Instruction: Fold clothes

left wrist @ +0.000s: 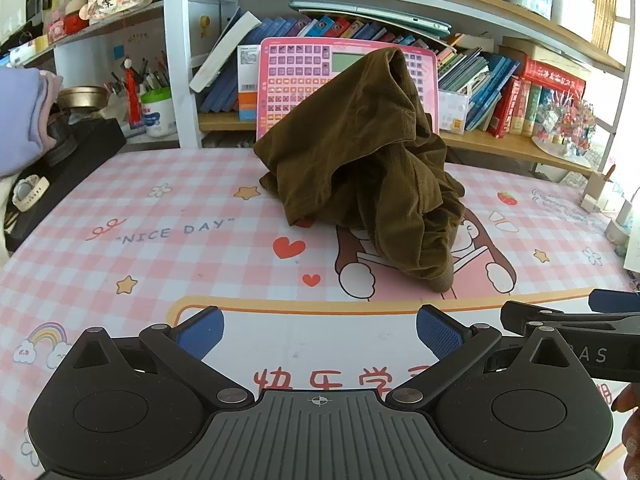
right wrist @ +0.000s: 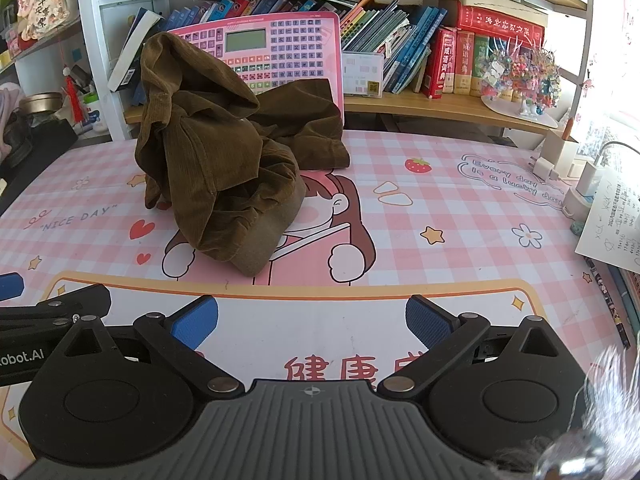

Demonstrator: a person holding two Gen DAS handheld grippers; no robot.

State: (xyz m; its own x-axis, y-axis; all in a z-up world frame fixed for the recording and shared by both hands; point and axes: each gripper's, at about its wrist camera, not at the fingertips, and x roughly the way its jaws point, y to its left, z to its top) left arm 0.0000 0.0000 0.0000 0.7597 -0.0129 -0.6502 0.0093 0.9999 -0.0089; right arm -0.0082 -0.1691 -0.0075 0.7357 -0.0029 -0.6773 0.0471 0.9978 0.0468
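A brown corduroy garment (left wrist: 368, 168) lies crumpled in a tall heap on the pink checked desk mat (left wrist: 160, 240), leaning toward the shelf; it also shows in the right wrist view (right wrist: 216, 160), with a grey cuff or hem at its near end. My left gripper (left wrist: 320, 334) is open and empty, well short of the heap. My right gripper (right wrist: 312, 322) is open and empty, also short of it. Each gripper's side shows at the other view's edge.
A pink toy keyboard tablet (right wrist: 280, 52) leans on the bookshelf (right wrist: 440, 104) behind the garment. Chargers and papers (right wrist: 608, 232) sit at the right edge. A black box with a watch (left wrist: 28, 194) and a pen cup sit at the left.
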